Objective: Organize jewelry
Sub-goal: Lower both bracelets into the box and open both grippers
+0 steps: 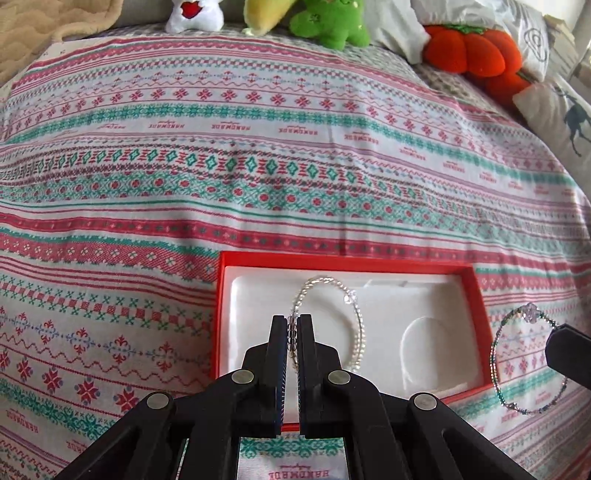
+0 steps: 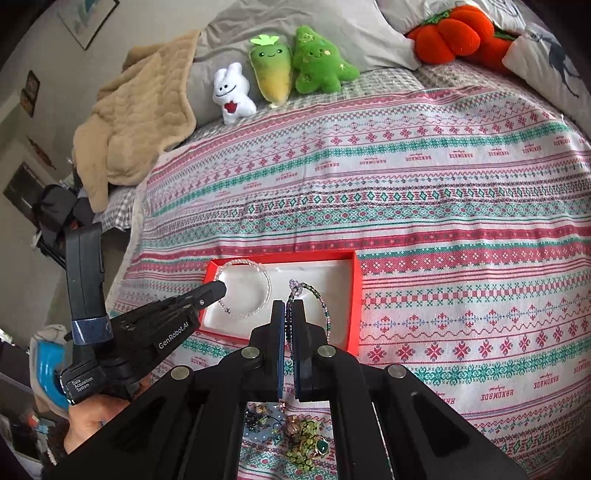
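Observation:
A red jewelry box [image 1: 478, 295] with a white moulded insert lies open on the bed; it also shows in the right wrist view [image 2: 355, 291]. My left gripper [image 1: 292, 323] is shut on a clear bead bracelet [image 1: 357, 325] and holds it over the box's left half; the bracelet also shows in the right wrist view [image 2: 266, 284]. My right gripper [image 2: 289, 306] is shut on a green bead bracelet [image 2: 325, 314] with a pale flower charm, held over the box's right part. In the left wrist view this bracelet [image 1: 495, 354] hangs right of the box.
A pile of loose jewelry [image 2: 295, 432] lies on the patterned bedspread [image 2: 443, 221] under my right gripper. Plush toys [image 2: 306, 62], an orange pumpkin cushion [image 2: 454, 33] and a beige blanket [image 2: 140, 110] line the far edge.

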The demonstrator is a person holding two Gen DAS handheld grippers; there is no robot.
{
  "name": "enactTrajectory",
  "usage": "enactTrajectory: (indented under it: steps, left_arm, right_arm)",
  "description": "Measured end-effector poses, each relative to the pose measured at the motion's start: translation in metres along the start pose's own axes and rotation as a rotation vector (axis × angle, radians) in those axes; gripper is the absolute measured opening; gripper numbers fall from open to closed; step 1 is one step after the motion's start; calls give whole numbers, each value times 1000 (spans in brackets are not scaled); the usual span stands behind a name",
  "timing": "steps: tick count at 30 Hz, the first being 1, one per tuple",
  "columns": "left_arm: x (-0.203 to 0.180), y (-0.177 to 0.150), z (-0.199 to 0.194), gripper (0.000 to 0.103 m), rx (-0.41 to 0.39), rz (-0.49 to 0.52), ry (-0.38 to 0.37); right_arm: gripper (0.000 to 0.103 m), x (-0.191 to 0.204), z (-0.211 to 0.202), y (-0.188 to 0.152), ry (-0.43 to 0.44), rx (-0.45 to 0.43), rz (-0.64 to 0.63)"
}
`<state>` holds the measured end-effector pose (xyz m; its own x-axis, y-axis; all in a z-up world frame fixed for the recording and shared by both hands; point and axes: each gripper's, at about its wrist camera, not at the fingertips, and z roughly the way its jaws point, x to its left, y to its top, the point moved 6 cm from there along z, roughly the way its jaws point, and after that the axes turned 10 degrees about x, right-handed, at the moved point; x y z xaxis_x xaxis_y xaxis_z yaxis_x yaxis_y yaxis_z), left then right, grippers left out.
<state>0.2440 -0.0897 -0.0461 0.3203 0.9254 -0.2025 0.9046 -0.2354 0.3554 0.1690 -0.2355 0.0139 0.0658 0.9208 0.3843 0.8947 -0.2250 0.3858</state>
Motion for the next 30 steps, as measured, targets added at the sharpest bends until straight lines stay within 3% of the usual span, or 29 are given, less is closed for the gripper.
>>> enactTrajectory:
  steps: [7, 14, 20, 24, 30]
  left_arm:
    - [13, -9, 8, 0, 10, 8, 16]
    - [13, -11, 2, 1, -9, 41, 21]
    - [13, -11, -4, 2, -21, 67, 52]
    - [11, -10, -7, 12, -25, 85, 69]
    - [5, -11, -18, 41, -36, 99, 70]
  right_arm:
    - [3, 27, 21, 6, 77, -20, -62]
    - [3, 11, 59, 1, -84, 32, -92]
    - [3, -1, 58, 5, -167, -1, -112]
    - [3, -6, 60, 9, -218, -20, -127]
    - [5, -8, 51, 12, -244, -38, -127]
